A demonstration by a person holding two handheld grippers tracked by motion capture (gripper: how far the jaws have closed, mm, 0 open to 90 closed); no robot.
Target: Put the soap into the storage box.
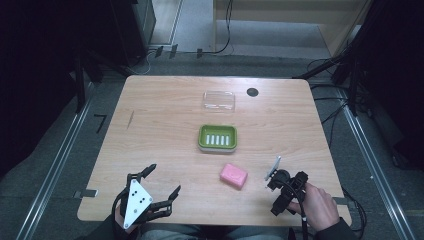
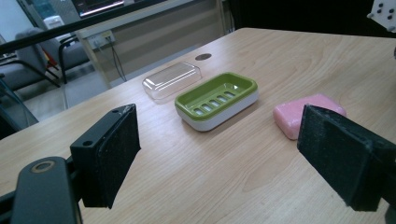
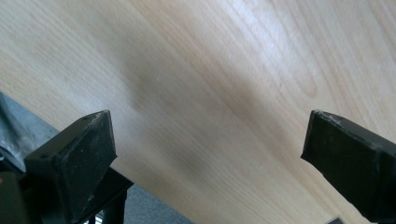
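Soap (image 1: 233, 175): a pink bar, lying flat on the table (image 1: 165, 115) near the front edge, between the two grippers and closer to the right one; nothing is touching it.
Dish (image 1: 217, 137): a green slotted soap dish, sitting just behind the soap at the table's middle, empty and well apart from both grippers.
Lid (image 1: 219, 100): a clear cover, resting behind the dish toward the far edge, beside a small dark disc (image 1: 252, 92).
Left gripper (image 1: 164, 186): hovering over the front left corner with its jaws spread wide and holding nothing; in the left gripper view it is looking across at the soap (image 2: 308, 114), the dish (image 2: 217, 99) and the lid (image 2: 171, 79).
Right gripper (image 1: 272, 174): held in the hand (image 1: 317, 204) at the front right, just beside the soap but apart from it; its jaws are standing wide apart and empty, and the right gripper view is facing bare wood.
Step in hand: by my reading, neither gripper is closing on anything yet; the work is sitting at its start, with the reach toward the soap about to begin.
Next move: it is likely calling for the right gripper to turn toward the soap, straddle its short sides and close gently, since a smooth bar may slip; then a lift into the dish.
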